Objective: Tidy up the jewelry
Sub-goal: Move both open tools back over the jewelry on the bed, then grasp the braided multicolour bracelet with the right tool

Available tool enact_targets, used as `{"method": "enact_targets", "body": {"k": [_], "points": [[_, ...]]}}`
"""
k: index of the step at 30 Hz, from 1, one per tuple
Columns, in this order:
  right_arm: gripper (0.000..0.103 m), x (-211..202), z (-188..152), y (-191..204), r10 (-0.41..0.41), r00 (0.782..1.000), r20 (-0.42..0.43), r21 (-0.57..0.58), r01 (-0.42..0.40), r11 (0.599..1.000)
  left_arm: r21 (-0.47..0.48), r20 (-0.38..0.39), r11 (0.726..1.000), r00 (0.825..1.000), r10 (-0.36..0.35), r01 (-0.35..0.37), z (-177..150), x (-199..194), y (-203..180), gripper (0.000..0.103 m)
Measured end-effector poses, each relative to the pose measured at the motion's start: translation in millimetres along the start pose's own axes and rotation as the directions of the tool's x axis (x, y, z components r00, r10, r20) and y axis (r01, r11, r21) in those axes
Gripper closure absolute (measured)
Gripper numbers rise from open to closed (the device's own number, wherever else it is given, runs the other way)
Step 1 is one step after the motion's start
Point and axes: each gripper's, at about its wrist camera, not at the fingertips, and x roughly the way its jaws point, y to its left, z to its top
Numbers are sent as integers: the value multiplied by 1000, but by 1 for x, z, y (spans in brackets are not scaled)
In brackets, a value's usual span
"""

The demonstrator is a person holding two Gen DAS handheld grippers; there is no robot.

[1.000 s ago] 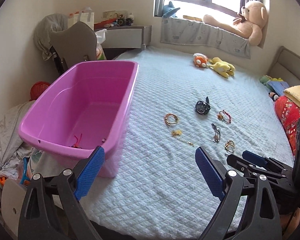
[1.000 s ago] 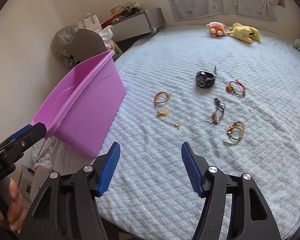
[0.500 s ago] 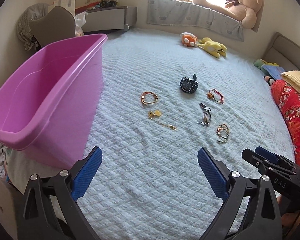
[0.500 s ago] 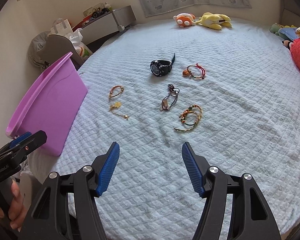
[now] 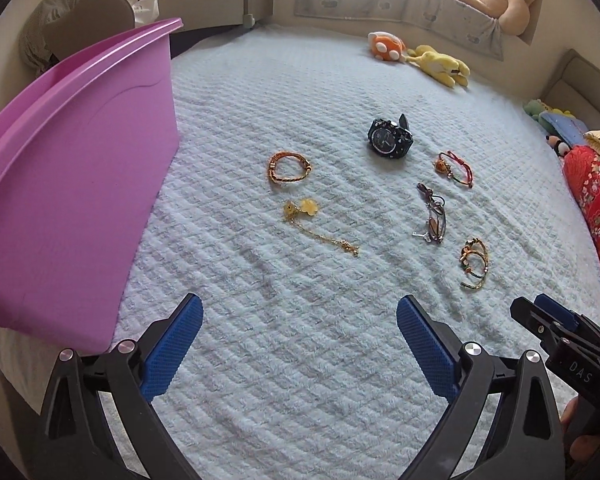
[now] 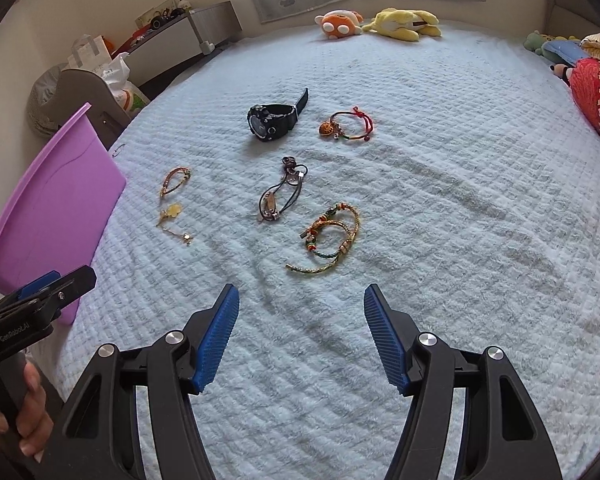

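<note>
Blue-padded fingers of the left gripper (image 5: 300, 332) and the right gripper (image 6: 300, 330) are spread wide with nothing between them, both hovering over a pale quilted bed (image 6: 440, 208). Beyond the right gripper lie gold braided bracelets (image 6: 330, 240), then a dark cord bracelet (image 6: 280, 196), a black watch (image 6: 272, 120) and a red string bracelet (image 6: 350, 126). Further left sit a gold chain (image 5: 316, 226) and an orange bracelet (image 5: 288, 167), near a pink tub (image 5: 72, 176) at the bed's left edge.
</note>
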Motion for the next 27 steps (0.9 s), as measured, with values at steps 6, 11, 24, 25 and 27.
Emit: {"method": "enact_targets", "body": {"k": [6, 11, 24, 25, 27], "points": [[41, 26, 7, -11, -23, 1000, -16, 0, 23, 1000, 5, -6, 1000, 1000, 20, -20, 10, 30, -3, 7], [41, 46, 13, -17, -34, 999, -22, 1, 34, 999, 11, -19, 999, 999, 33, -33, 16, 57, -6, 7], [41, 83, 22, -18, -90, 996, 3, -28, 90, 996, 13, -51, 998, 997, 61, -60, 25, 110, -11, 7], [41, 85, 22, -18, -95, 995, 5, -32, 95, 995, 8, -52, 998, 997, 62, -61, 25, 113, -10, 7], [41, 88, 21, -17, -107, 994, 15, -47, 108, 993, 0, -48, 998, 997, 65, -65, 26, 116, -9, 7]]}}
